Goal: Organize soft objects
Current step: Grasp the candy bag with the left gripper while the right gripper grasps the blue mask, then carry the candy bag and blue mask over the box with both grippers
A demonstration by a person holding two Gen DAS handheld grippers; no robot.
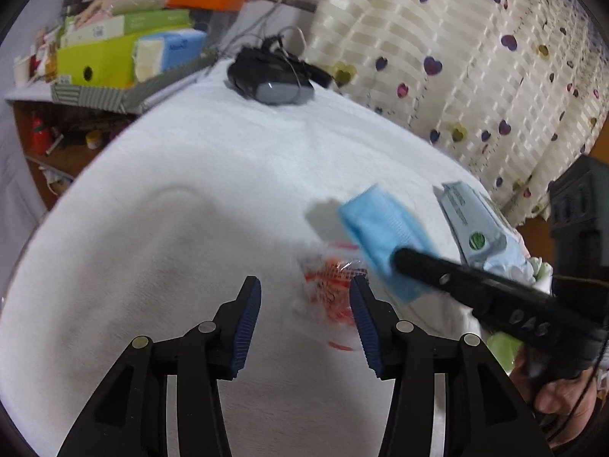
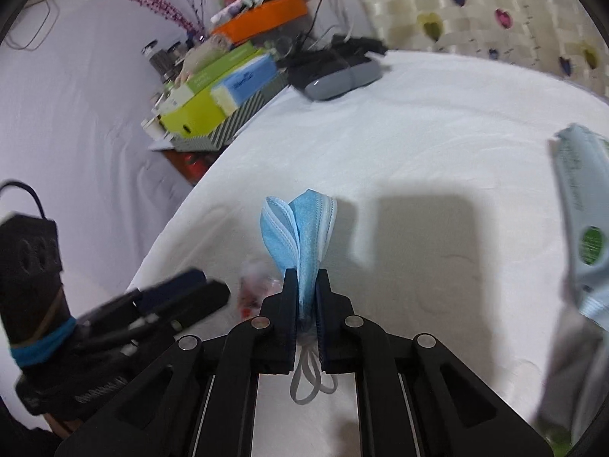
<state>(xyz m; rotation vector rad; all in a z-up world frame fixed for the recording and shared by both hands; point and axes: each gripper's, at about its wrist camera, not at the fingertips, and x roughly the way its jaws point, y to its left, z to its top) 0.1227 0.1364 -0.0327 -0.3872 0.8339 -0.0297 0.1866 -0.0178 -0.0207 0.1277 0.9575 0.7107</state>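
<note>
While the right gripper (image 2: pixel 304 285) is pinching a folded blue fabric face mask (image 2: pixel 300 224), the left gripper (image 1: pixel 304 304) is gaping empty beside it.

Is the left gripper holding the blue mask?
No, the left gripper is open and empty; the right gripper pinches the blue mask.

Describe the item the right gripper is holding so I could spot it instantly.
On the white cloth over the table, find the right gripper at the near edge. Pinched between its fingers is a folded blue face mask, the only plain blue fabric there, unlike the printed wipes pack nearby.
</note>
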